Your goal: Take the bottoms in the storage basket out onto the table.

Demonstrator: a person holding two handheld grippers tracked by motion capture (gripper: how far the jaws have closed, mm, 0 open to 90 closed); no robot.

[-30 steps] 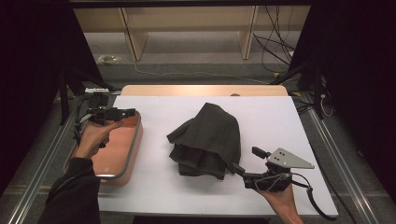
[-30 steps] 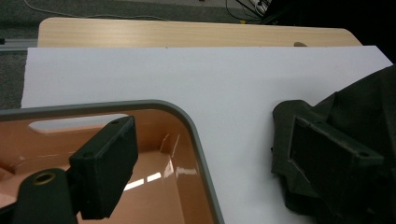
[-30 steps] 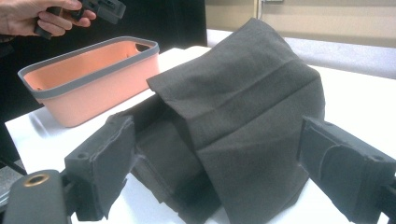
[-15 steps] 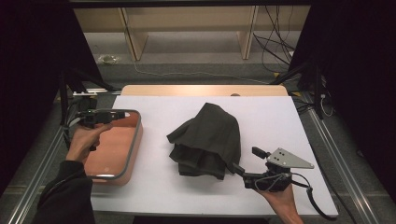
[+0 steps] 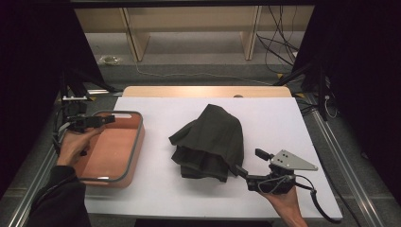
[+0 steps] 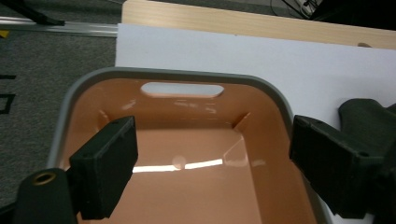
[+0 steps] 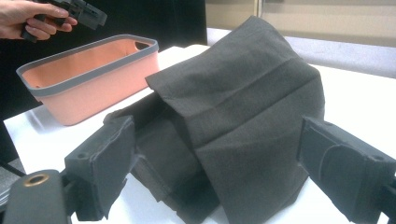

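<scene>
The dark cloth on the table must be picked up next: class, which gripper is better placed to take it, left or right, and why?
Right. The right gripper sits at the near edge of the dark cloth, jaws open towards it. The left gripper hovers open over the orange bin, apart from the cloth.

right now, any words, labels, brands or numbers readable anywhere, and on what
None: no readable text stands on anything here.
The salmon plastic bin with the grey rim is plain inside and out.
The dark grey folded cloth shows no tag or print.
The white table top bears no marks.
The left gripper and right gripper, both open, carry no lettering that can be made out.
</scene>
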